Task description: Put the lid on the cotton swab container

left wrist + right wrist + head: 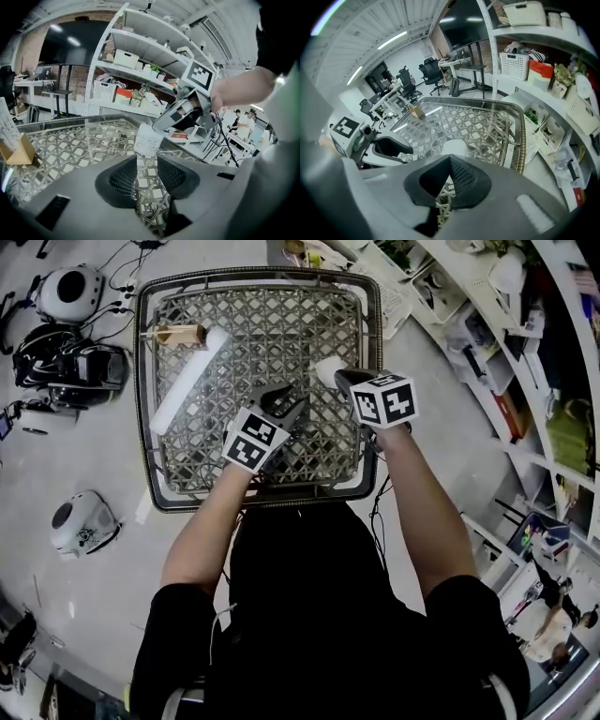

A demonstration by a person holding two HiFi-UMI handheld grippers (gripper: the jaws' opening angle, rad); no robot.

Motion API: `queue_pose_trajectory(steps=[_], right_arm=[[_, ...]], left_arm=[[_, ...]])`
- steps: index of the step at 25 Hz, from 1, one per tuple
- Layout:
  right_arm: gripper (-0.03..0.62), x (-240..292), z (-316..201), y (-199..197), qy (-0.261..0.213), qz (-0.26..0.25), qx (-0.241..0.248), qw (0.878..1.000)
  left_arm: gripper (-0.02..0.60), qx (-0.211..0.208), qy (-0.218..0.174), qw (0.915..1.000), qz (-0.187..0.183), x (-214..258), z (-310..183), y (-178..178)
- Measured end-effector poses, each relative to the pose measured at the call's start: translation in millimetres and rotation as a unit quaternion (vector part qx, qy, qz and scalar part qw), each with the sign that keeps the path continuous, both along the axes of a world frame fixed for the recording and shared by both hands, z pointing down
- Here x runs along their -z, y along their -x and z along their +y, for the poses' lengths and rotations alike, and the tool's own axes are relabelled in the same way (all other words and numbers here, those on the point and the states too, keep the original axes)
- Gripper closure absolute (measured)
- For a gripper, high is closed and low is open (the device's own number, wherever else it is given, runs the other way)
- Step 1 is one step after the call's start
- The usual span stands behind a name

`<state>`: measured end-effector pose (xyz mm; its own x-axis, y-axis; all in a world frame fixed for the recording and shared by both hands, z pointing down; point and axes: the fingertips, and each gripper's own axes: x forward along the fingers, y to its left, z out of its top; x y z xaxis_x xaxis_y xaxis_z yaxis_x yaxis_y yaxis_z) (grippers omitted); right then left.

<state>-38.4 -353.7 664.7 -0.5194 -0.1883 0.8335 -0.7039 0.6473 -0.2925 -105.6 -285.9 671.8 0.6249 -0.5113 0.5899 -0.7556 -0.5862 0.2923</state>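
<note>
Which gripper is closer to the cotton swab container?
Right. The right gripper has its tips right at the cotton swab container; the left gripper sits apart from it, nearer the person.

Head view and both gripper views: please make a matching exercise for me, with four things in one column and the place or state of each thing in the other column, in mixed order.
Column 1
1. left tongs
2. right tongs
3. long white tube
4. small wooden card stand

Column 2
a. closed on the white round container
b. standing near the far left corner of the woven table
c. open, nothing between them
d. lying slantwise on the table

Pairs: 1-c, 2-a, 3-d, 4-b
</note>
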Motion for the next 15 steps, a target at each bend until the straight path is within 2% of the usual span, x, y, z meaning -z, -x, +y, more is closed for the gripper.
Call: queue_pose_trajectory(steps=[3,6,10,15], right_arm=[[0.585,-3,0,1,-0.018,0.03,0.014,0.999],[0.583,-5,-1,-1,-0.012,0.026,-0.024,0.999],[0.583,1,0,-3,0.024,-0.034,-0.091,0.995],[0.585,44,20,-16,0.008,-0.115,-0.128,0.985]], left_arm=[[0.446,0.01,0.001,0.9999,0.003,7,9,9],[0.449,0.022,0.0,0.9997,0.008,18,18,16],[0.454,0.036,-0.008,0.9992,0.015,39,21,24],[0.462,0.043,-0.019,0.9988,0.017,64,22,23]])
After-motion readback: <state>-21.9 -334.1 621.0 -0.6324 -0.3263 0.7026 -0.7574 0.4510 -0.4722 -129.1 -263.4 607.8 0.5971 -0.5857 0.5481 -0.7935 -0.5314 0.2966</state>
